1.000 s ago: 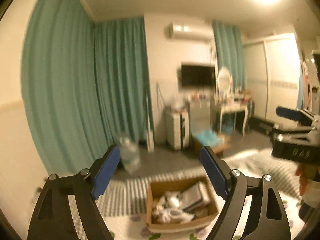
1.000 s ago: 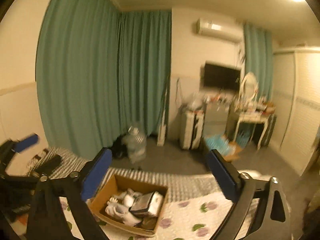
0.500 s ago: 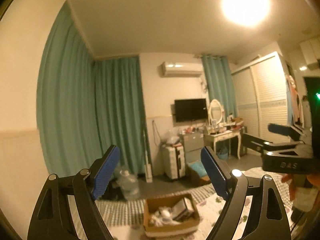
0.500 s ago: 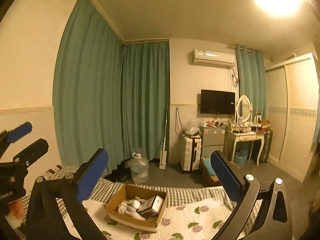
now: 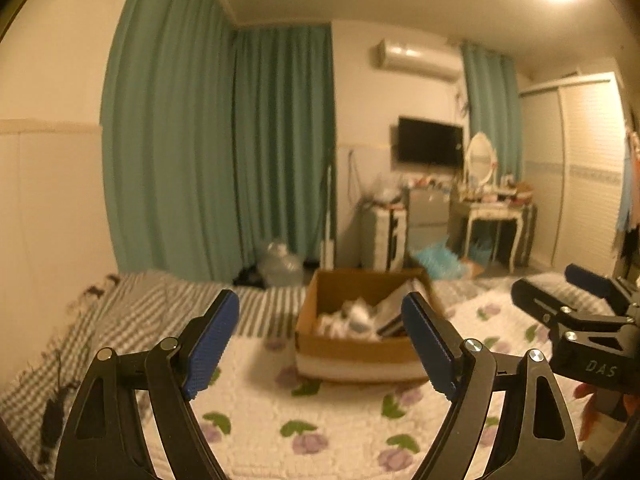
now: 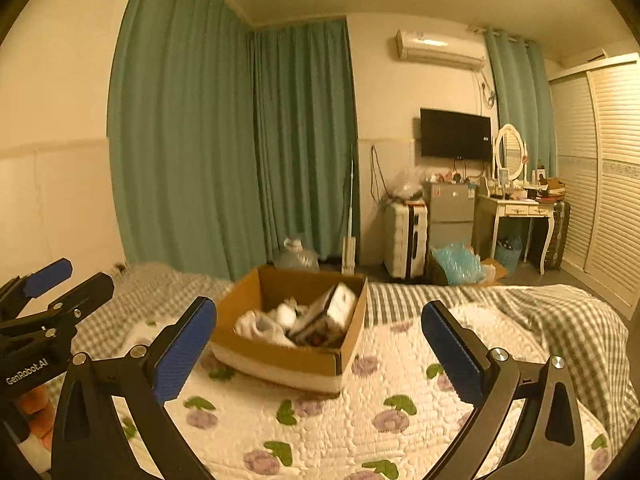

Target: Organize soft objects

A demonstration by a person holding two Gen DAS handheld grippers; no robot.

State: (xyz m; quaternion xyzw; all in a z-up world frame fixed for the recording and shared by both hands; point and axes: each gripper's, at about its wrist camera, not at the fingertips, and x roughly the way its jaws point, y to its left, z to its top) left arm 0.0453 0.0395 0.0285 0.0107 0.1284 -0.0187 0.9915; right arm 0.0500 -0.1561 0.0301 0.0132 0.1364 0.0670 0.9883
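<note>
While both tools hover above the white quilted bedspread with purple flowers (image 6: 340,424), the open brown cardboard box (image 6: 280,356) of white soft items (image 6: 260,322) sits ahead, reachable by either. The left gripper (image 5: 320,344) and right gripper (image 6: 316,336) each hold their 2 blue-padded fingers spread wide and empty, probably readied for a first pick.

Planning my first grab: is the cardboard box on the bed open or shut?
Open. The cardboard box has no lid on top; white soft items and a boxy package show inside.

Cardboard box (image 6: 280,364): matt brown paperboard. Quilt (image 6: 360,432): stitched, bumpy cloth. Gripper pads (image 6: 184,348): ribbed blue, probably rubber. Curtains (image 6: 240,140): matt fabric.
</note>
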